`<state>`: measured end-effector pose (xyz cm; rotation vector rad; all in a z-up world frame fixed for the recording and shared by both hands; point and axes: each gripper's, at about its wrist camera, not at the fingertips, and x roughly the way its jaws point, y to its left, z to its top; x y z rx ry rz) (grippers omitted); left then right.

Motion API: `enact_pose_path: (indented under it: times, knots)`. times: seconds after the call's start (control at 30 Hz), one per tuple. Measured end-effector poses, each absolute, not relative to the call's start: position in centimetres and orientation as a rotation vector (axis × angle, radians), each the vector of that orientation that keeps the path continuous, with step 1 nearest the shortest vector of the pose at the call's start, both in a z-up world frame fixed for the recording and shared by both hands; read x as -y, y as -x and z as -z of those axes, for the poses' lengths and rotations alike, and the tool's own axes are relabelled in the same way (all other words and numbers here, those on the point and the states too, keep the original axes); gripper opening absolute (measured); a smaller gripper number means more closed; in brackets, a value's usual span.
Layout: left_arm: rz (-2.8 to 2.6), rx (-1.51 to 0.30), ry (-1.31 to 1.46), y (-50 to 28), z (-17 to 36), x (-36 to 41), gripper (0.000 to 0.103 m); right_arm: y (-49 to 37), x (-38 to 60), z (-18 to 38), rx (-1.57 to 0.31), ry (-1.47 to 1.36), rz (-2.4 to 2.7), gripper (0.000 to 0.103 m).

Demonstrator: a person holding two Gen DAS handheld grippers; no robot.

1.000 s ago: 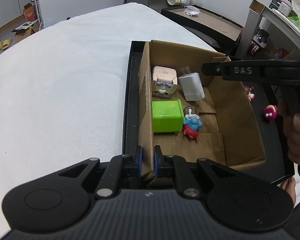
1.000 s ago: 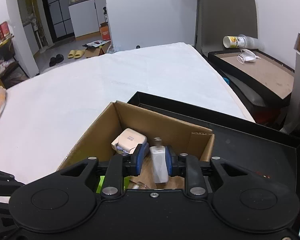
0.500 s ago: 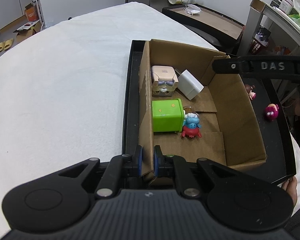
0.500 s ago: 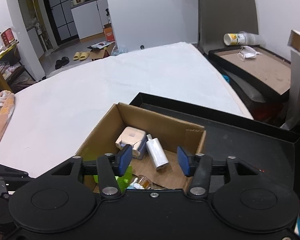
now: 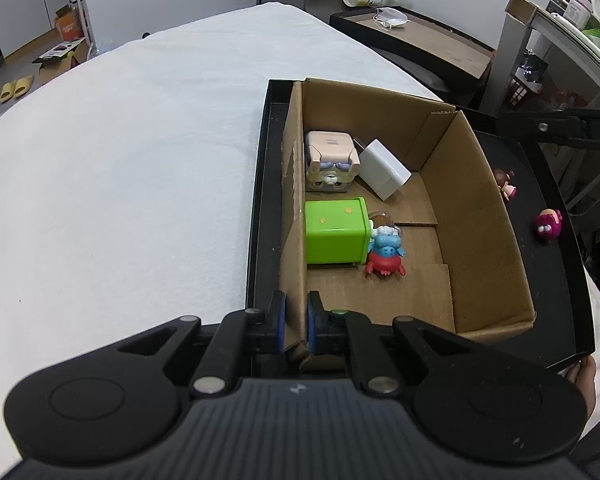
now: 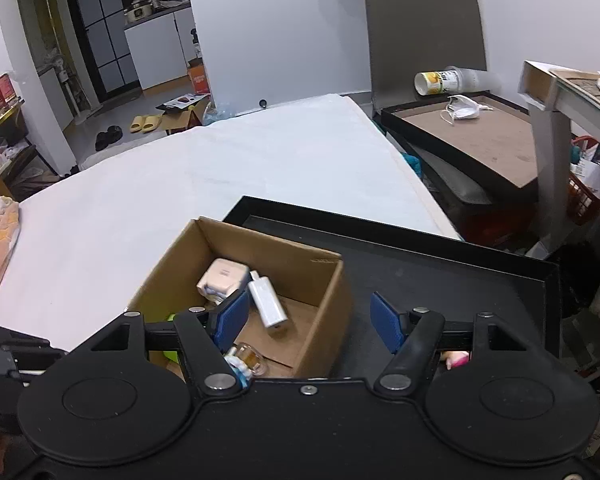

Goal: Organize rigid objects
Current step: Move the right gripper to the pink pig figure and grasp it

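Note:
A cardboard box [image 5: 480,216] stands in a black tray [image 5: 556,272]. My left gripper [image 5: 296,318] is shut on the box's near left wall. Inside lie a white charger [image 5: 384,174], a beige toy block [image 5: 330,160], a green box [image 5: 334,234] and a blue-and-red figure [image 5: 386,252]. Two small figures, a brown one [image 5: 506,184] and a magenta one [image 5: 548,224], lie on the tray right of the box. My right gripper [image 6: 306,320] is open and empty above the box's right wall [image 6: 324,320]; the charger [image 6: 266,300] lies below it.
The tray sits on a white cloth-covered table [image 5: 120,160]. A second tray [image 6: 472,140] with a mask and a tipped cup stands beyond the table. Shelving [image 5: 572,20] stands at the right.
My right gripper opened and let the white charger drop into the box, then rose and moved right. My left gripper stayed shut on the box wall.

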<state>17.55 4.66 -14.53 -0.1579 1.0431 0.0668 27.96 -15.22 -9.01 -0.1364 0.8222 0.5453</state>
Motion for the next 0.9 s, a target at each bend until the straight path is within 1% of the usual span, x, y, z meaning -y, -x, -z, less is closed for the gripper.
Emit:
enact_pose_path:
  times: [0.1,0.37,0.5,0.6,0.9]
  knots:
    - [-0.073,-1.044,0.151,-17.6,14.5,-4.5,0.009,-28.1,16.2,8.9,-0.822,0.128,-0.527,0.069]
    - [-0.089,-1.045,0.141,-17.6,14.2,-4.1,0.009,-28.7,19.3,8.6,-0.842,0.084,-0.482,0.069]
    - [-0.095,-1.044,0.137,-17.6,14.3,-3.9,0.009,-29.0,21.2,8.9,-0.863,0.061,-0.430,0.071]
    - [-0.097,-1.043,0.130,-17.5,14.2,-3.8,0.009,-29.4,22.5,9.5,-0.887,0.023,-0.375,0.071]
    - [-0.102,-1.040,0.123,-17.5,14.2,-3.7,0.009,-30.1,24.6,12.4,-0.970,0.026,-0.234,0.071]
